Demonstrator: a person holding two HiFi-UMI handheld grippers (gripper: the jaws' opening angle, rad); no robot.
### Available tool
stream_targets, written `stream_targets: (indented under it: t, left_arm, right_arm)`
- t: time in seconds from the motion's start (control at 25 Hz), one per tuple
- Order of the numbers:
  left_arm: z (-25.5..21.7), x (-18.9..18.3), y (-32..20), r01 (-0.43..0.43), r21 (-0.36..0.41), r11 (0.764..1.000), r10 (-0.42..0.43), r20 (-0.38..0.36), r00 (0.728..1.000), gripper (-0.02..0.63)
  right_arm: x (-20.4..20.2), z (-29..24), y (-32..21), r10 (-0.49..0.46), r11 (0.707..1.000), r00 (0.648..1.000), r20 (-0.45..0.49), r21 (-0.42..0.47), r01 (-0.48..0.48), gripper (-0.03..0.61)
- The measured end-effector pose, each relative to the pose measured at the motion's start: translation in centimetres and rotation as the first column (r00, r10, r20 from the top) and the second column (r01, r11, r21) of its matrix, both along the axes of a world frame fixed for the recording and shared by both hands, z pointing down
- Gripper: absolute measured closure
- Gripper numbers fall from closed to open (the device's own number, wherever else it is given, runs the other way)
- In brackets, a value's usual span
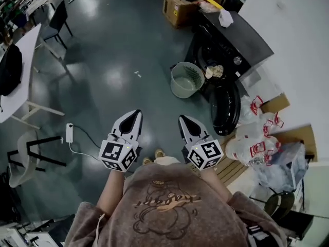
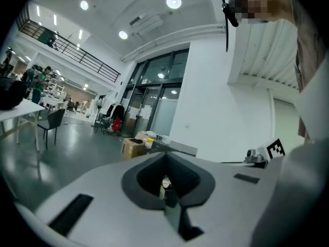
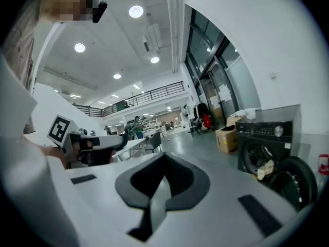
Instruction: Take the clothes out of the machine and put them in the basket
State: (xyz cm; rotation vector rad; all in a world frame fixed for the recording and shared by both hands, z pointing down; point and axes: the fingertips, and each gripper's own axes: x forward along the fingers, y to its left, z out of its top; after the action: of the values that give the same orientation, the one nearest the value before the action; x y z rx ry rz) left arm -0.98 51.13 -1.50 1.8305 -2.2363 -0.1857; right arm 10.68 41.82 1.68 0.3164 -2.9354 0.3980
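Brown sweatshirt (image 1: 169,205), chest print unreadable, left gripper (image 1: 135,113) and right gripper (image 1: 183,119) pinched closed on nothing, far right open machine (image 1: 229,48) holding clothes (image 1: 214,71), basket (image 1: 175,72) beside it.

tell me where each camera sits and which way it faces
Head view: on the person's head, looking steeply down at basket and washing machine; shows sweater, left tongs, right tongs.
Left gripper view: rides the left tongs, facing across the hall toward a cardboard box; shows them shut.
Right gripper view: rides the right tongs, facing the washing machine; shows them shut.
Shared: head and right gripper views both show the machine's open door.
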Motion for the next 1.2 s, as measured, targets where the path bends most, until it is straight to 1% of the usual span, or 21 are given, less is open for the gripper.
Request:
stream_targets:
  t: [0.12, 0.24, 0.32, 0.4, 0.52, 0.64, 0.96, 1.2]
  left_arm:
    - [0.4, 0.8, -2.2, -0.073, 0.001, 0.997, 0.073, -0.009, 0.997, 0.607]
    - [0.7, 2.1, -4.6, -0.137, 0.003, 0.991, 0.137, -0.011, 0.99, 0.607]
    - [0.8, 2.8, -5.9, -0.17, 0.005, 0.985, 0.17, -0.009, 0.985, 0.607]
    - [0.8, 3.4, -7.0, -0.195, 0.003, 0.981, 0.195, -0.006, 0.981, 0.607]
    - [0.8, 4.1, -8.9, -0.218, 0.0, 0.976, 0.218, 0.0, 0.976, 0.607]
    - [0.7, 4.6, -11.0, -0.223, 0.0, 0.975, 0.223, 0.011, 0.975, 0.607]
    - [1.1, 5.2, -15.0, -0.191, 0.013, 0.982, 0.191, 0.024, 0.981, 0.607]
    - [1.9, 4.4, -17.9, -0.199, 0.006, 0.98, 0.199, 0.011, 0.98, 0.607]
  right_arm:
    - [2.4, 0.1, -1.6, 0.098, 0.995, 0.995, -0.007, 0.002, -0.098, 0.583]
    - [4.9, 0.6, -3.3, 0.179, 0.984, 0.984, -0.02, -0.004, -0.179, 0.582]
    - [5.8, 0.8, -4.2, 0.214, 0.977, 0.976, -0.024, -0.006, -0.215, 0.583]
    - [6.1, 0.7, -4.9, 0.231, 0.973, 0.973, -0.021, -0.003, -0.231, 0.582]
    - [6.3, 0.7, -6.3, 0.236, 0.972, 0.972, -0.013, -0.003, -0.236, 0.582]
    - [6.5, 0.7, -8.3, 0.233, 0.973, 0.973, -0.001, -0.003, -0.233, 0.582]
    - [6.3, 1.1, -13.7, 0.19, 0.982, 0.982, 0.012, 0.021, -0.19, 0.582]
    - [4.9, 1.6, -16.0, 0.17, 0.985, 0.985, -0.004, 0.024, -0.17, 0.583]
